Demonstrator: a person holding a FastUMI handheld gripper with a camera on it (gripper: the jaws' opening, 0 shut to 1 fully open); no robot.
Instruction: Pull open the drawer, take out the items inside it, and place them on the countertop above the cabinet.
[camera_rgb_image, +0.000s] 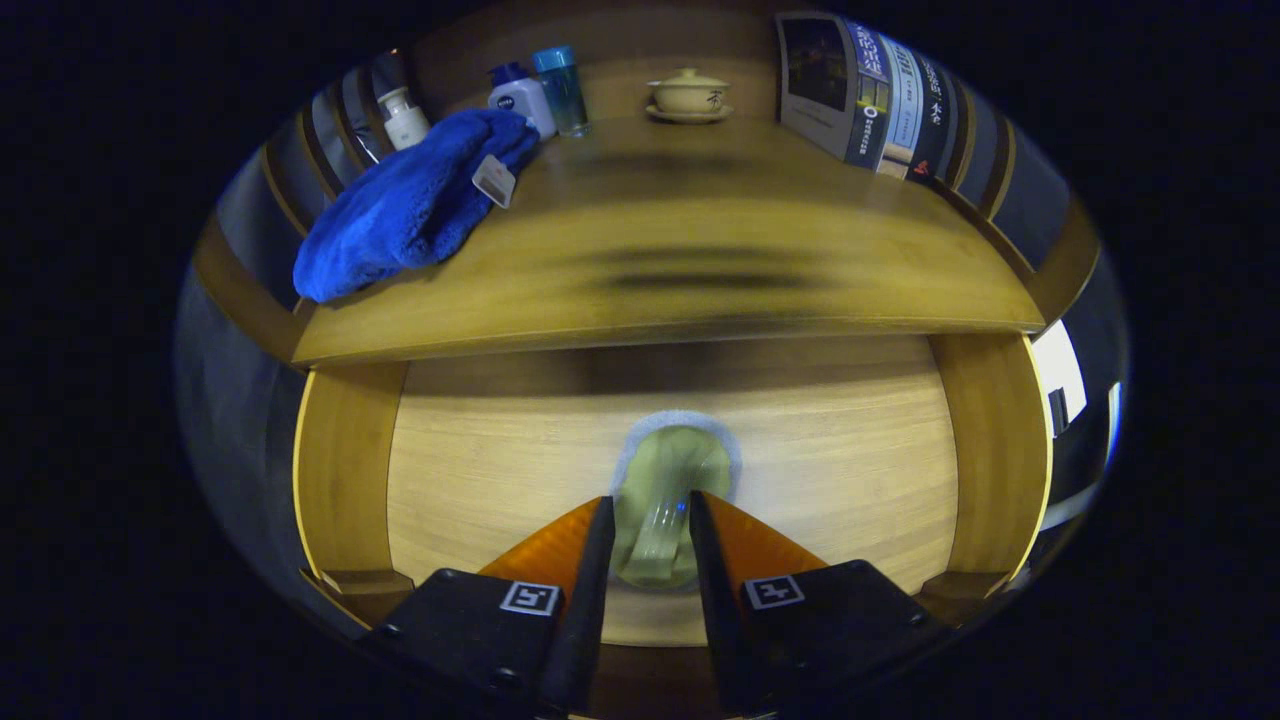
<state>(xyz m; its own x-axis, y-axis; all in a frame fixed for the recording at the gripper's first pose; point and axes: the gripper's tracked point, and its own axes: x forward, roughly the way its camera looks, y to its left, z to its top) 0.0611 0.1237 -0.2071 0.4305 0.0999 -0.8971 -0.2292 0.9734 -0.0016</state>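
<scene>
The wooden drawer front (480, 470) fills the space under the countertop (760, 290) and looks closed, so whatever lies inside is hidden. A translucent greenish knob handle (675, 465) on a pale round base sticks out of its middle. My gripper (650, 508) reaches straight at it, with both fingers pressed against the handle's sides and the handle between them.
On the countertop lie a blue towel (410, 200) with a tag, a white pump bottle (403, 117), a white lotion bottle (520, 95) and a clear blue-capped bottle (562, 90). A lidded tea bowl (688, 95) sits at the back. Books (870, 90) stand beyond it. Cabinet side posts (345, 470) flank the drawer.
</scene>
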